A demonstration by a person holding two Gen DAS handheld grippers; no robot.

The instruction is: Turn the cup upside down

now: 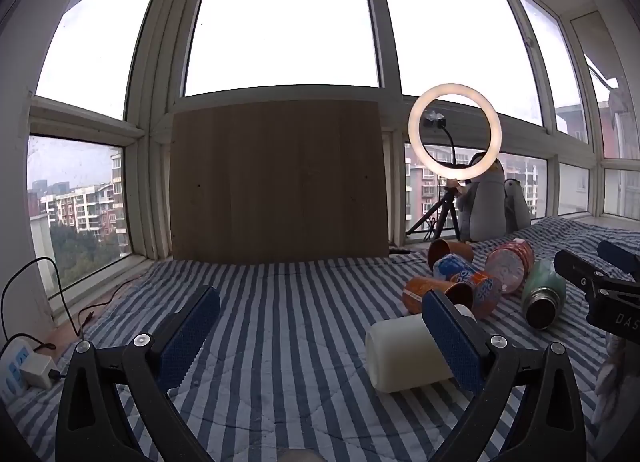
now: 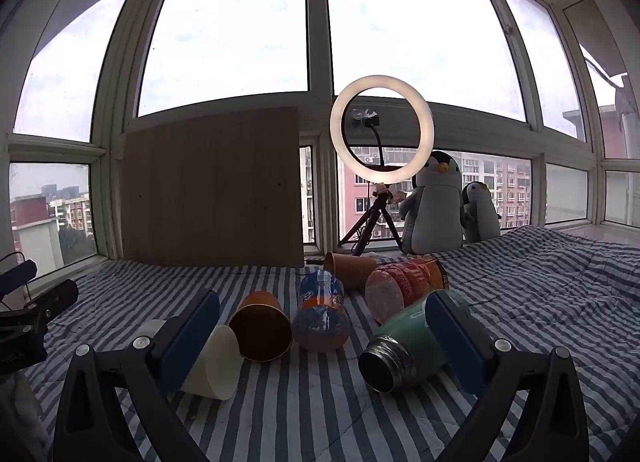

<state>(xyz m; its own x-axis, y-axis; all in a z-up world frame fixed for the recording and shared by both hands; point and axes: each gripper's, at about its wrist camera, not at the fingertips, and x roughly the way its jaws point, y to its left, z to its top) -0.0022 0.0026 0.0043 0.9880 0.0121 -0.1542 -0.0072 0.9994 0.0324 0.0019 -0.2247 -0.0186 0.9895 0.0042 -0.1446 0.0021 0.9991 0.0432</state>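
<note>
A white cup [image 1: 404,358] lies on its side on the striped bedcover, partly hidden behind the right finger of my left gripper [image 1: 320,326], which is open and holds nothing. In the right wrist view the same white cup [image 2: 218,362] lies behind the left finger of my right gripper [image 2: 322,326], also open and empty. An orange paper cup [image 2: 262,328], a soda bottle [image 2: 322,316], a red snack can [image 2: 400,288] and a green steel flask [image 2: 404,346] all lie on their sides. The right gripper [image 1: 600,286] shows at the right edge of the left wrist view.
Another brown paper cup [image 2: 352,268] lies further back. A ring light on a tripod [image 2: 382,129], two plush penguins [image 2: 436,205] and a wooden board [image 2: 212,185] stand along the window. A power strip with cable [image 1: 24,370] lies at the left edge of the bedcover [image 1: 280,302].
</note>
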